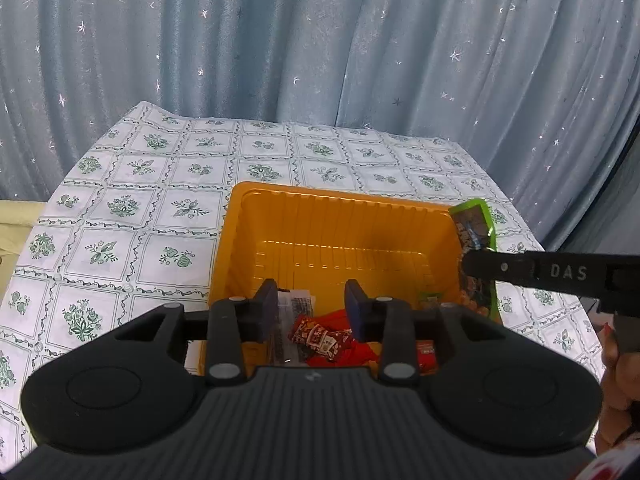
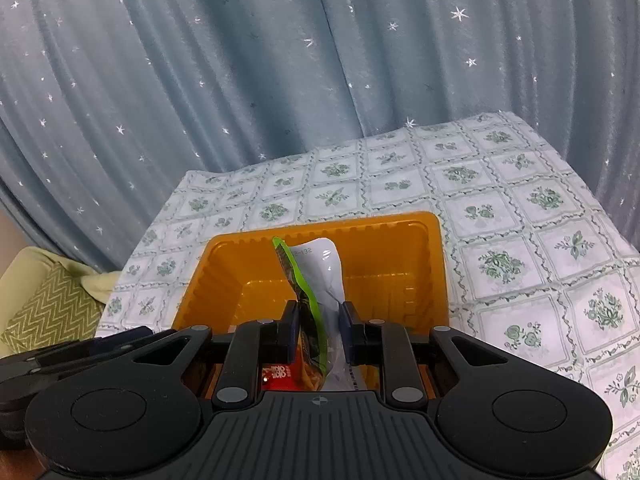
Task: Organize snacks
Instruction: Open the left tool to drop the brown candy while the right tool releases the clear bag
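An orange tray (image 1: 240, 240) is sitting on a worktop (image 1: 140, 200) that is wearing a white cloth printed with green flowers, and a blue curtain (image 1: 320, 40) sprinkled with silver stars is hanging behind it. The left gripper (image 1: 312, 304) is hovering over the near end of the tray with its jaws spread and nothing between the pads; below the gap a small dark red packet (image 1: 320, 338) is lying on other red wrappers, with a white printed packet (image 1: 298, 304) just beside it. The right gripper (image 2: 318, 316) is reaching over the tray's right side with its jaws pinching a tall snack bag (image 2: 304, 280) that has a green edge and a white back; the bag is standing upright, its top rising above the tray's rim and its lower end pointing down into the tray. In the right wrist view a red packet (image 2: 278, 374) is showing under the bag, and a yellow-green cushion (image 2: 52, 312) is lying to the left beyond the worktop.
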